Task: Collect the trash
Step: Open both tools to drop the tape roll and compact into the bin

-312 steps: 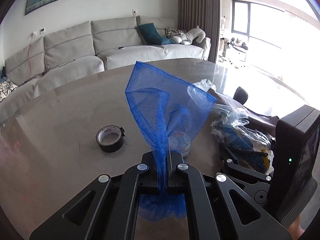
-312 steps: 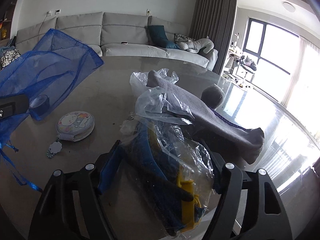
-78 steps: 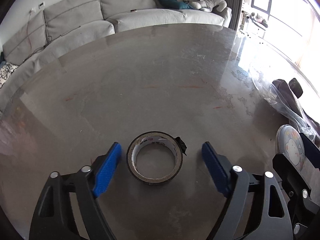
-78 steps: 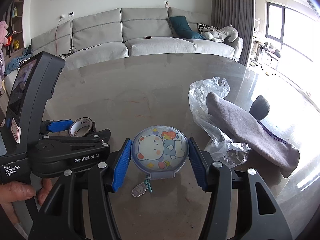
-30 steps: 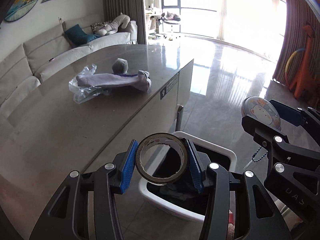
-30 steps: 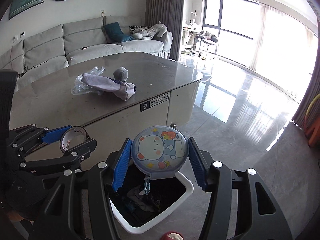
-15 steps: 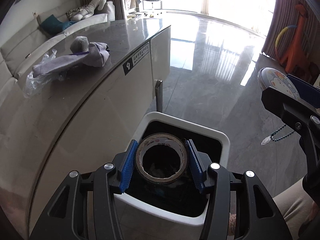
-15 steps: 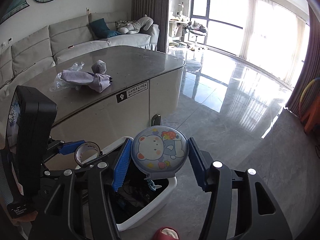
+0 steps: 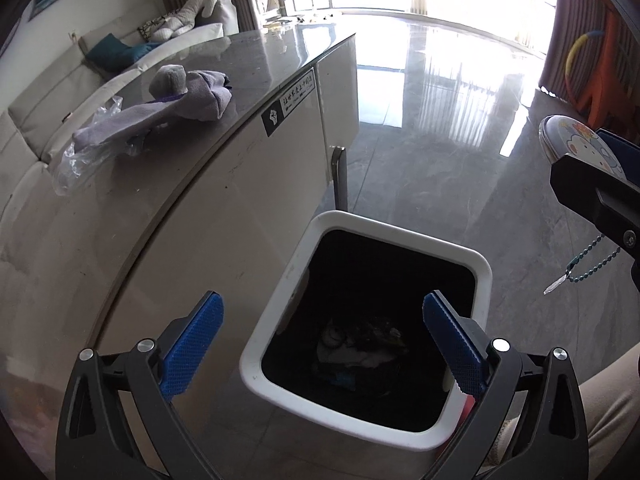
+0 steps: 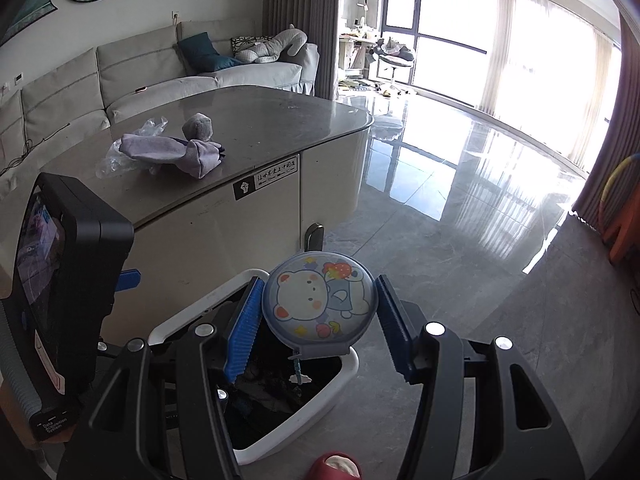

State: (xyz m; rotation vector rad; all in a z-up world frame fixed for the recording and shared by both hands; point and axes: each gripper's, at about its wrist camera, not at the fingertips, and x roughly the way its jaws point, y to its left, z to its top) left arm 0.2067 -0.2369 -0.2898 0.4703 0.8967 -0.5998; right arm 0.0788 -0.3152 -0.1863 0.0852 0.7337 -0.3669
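My left gripper (image 9: 322, 340) is open and empty, right above the white-rimmed trash bin (image 9: 478, 268) on the floor. Dark trash lies at the bin's bottom; the tape roll does not show. My right gripper (image 10: 318, 322) is shut on a round blue case with a cartoon bear (image 10: 320, 300), held above the bin's rim (image 10: 340, 378). The case's bead chain hangs down. In the left wrist view the case (image 9: 568, 140) and right gripper sit at the far right.
The grey table (image 9: 120, 184) stands left of the bin, with a purple-grey cloth (image 9: 176, 100) and clear plastic wrap (image 9: 80, 156) on it. A polished floor (image 10: 480, 240) lies to the right. A red slipper (image 10: 336, 466) is near the bin. A sofa (image 10: 160, 68) stands behind.
My left gripper has opened and the tape roll is gone from its jaws, dropped over the bin. The right gripper still holds the bear case and has come closer above the bin.
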